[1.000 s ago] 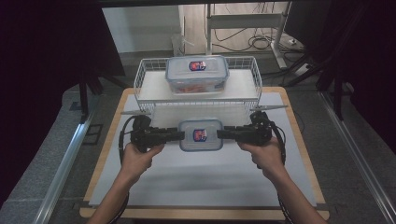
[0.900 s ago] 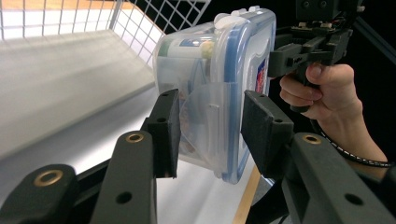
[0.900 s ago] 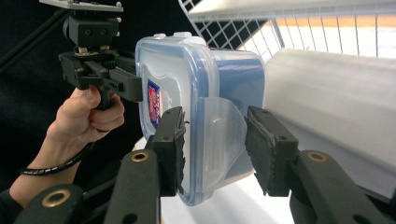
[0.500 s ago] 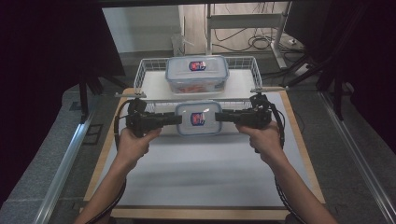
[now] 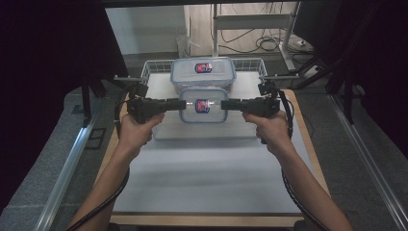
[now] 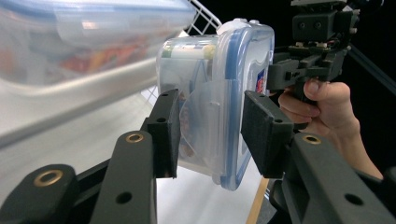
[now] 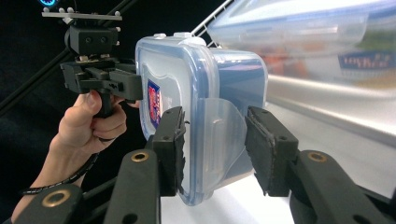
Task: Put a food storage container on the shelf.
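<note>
While lid label (image 5: 202, 104) too small to read, left gripper (image 5: 182, 104), right gripper (image 5: 224, 104) clamp container (image 5: 204, 114) ends.

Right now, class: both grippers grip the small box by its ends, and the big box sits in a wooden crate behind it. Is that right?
Not quite. The big box sits in a white wire basket, as the high view shows. Both the left gripper and right gripper do grip the small box by its ends.
</note>
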Tool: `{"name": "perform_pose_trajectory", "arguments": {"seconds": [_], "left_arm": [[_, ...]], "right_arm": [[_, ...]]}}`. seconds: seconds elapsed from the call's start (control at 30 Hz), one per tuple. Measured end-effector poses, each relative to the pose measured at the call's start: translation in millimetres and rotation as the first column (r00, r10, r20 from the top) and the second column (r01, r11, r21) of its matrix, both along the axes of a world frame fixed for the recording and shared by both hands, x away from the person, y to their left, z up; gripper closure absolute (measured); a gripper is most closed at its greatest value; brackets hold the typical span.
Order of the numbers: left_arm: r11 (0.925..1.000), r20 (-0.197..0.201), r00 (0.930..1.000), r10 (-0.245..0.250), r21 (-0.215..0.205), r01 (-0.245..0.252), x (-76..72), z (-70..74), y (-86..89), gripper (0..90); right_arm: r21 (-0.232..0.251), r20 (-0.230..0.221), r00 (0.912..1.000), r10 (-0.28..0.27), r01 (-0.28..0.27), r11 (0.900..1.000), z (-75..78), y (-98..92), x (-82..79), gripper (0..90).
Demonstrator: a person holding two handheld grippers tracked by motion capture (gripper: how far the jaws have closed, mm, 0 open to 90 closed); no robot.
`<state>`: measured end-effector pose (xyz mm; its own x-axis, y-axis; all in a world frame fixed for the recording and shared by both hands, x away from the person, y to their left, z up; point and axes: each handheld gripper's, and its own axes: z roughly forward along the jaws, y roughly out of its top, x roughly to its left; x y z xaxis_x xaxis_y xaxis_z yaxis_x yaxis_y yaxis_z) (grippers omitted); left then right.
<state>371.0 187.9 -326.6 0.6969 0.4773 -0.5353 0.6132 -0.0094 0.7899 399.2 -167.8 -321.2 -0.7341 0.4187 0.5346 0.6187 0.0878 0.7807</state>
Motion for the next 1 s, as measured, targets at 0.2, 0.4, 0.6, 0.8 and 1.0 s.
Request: {"name": "perform_pose_trajectory", "arguments": {"seconds": [0.2,0.4,0.6,0.8,1.0], "left_arm": [[1.0,0.003,1.0,0.009,-0.004,-0.009,9.5,14.4,3.4,58.1],[0.9996,0.011,0.9996,0.026,-0.011,-0.026,19.1,28.7,6.6,57.8],[0.9988,0.008,0.999,0.044,-0.02,-0.044,31.8,41.4,9.6,57.5],[0.9979,0.004,0.9983,0.059,-0.029,-0.059,44.0,50.4,10.6,57.5],[0.9965,0.007,0.9976,0.069,-0.046,-0.069,55.0,56.9,10.9,57.5]], "right_arm": [[-0.001,0.013,0.9999,-0.004,0.004,1.0,14.0,4.0,8.5,58.2],[0.001,0.023,0.9996,-0.013,0.013,1.0,29.8,8.6,18.3,58.2],[0.006,0.017,0.9995,-0.027,0.027,1.0,42.6,12.9,30.1,58.0],[0.013,0.016,0.9993,-0.035,0.035,0.999,52.4,15.1,43.5,57.9],[0.017,0.025,0.9986,-0.046,0.046,0.999,62.1,15.7,55.4,57.8]]}}
